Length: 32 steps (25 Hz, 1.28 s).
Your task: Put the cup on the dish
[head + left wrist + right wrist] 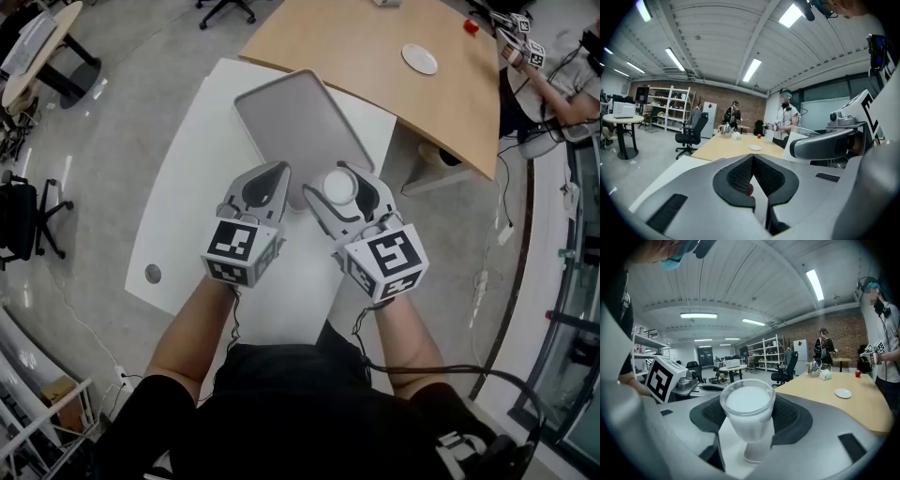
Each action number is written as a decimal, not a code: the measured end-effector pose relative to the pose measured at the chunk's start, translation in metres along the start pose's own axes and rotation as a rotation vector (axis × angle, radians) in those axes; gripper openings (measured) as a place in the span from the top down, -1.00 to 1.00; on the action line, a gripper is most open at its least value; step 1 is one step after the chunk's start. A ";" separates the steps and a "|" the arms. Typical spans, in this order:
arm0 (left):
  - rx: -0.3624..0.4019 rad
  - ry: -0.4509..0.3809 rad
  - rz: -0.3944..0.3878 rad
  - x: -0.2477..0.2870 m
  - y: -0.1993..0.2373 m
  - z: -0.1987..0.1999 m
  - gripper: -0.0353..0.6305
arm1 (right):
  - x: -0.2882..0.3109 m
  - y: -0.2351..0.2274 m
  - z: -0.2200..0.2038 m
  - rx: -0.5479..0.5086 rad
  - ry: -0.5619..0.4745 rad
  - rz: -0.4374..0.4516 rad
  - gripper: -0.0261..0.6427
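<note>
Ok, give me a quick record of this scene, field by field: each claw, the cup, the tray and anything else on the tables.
left claw: shut, holding nothing
right claw: shut on the cup
cup: white, stemmed, upright, by the tray's near edge
tray: grey, on the white table
plate: small, white, on the wooden table beyond

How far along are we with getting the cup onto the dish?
Done: the right gripper is shut on the white footed cup. In hand: the cup is at the gray tray's near edge; I can't tell whether it is lifted. Left: carry it over the tray, set it down, open the jaws. The left gripper is shut and empty.
</note>
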State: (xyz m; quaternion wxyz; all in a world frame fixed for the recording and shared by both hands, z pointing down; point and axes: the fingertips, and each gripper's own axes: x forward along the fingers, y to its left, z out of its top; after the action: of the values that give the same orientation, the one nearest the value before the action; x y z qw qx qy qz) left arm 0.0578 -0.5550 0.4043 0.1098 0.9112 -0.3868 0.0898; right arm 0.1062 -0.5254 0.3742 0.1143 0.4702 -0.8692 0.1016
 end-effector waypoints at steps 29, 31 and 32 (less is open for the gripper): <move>-0.032 0.041 0.075 0.098 0.057 -0.053 0.90 | 0.085 -0.084 -0.057 0.028 0.024 0.003 0.12; -0.029 0.044 0.079 0.106 0.061 -0.056 0.90 | 0.092 -0.089 -0.061 0.031 0.025 0.000 0.12; -0.026 0.048 0.080 0.110 0.063 -0.058 0.90 | 0.095 -0.093 -0.064 0.032 0.027 0.000 0.12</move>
State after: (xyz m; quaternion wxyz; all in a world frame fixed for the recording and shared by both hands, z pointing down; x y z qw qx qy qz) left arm 0.0828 -0.6575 0.4959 0.1271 0.8911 -0.4212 0.1111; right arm 0.1402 -0.6326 0.4694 0.1185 0.4707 -0.8658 0.1219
